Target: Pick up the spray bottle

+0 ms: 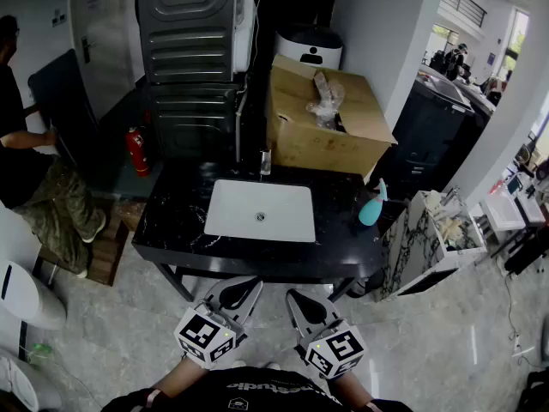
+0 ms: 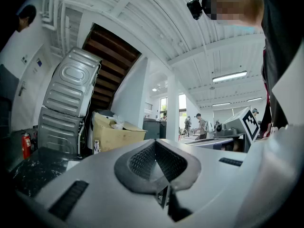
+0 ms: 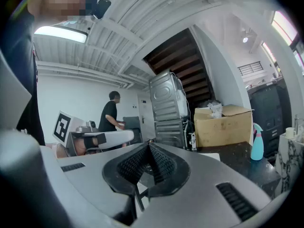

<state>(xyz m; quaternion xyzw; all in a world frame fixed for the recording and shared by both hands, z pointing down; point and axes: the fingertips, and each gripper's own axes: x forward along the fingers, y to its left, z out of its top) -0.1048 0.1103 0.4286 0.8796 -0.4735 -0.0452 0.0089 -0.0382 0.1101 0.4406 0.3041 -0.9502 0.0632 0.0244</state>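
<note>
Left gripper (image 1: pixel 238 293) and right gripper (image 1: pixel 303 304) — fingers clenched, empty — hang well apart from the spray bottle (image 1: pixel 372 206).

From your sink (image 1: pixel 236 217), the spray bottle (image 1: pixel 372 206) stands on the counter (image 1: pixel 171 217) at three o'clock, the box (image 1: pixel 313 148) at one.

Low in the head view, the left gripper (image 1: pixel 243 287) and right gripper (image 1: pixel 296 300) are pale grey with black ribbed pads (image 2: pixel 142 159). Each bears a white cube (image 1: pixel 206 336) with black square markers. The person's black top (image 1: pixel 257 395) has white lettering.
</note>
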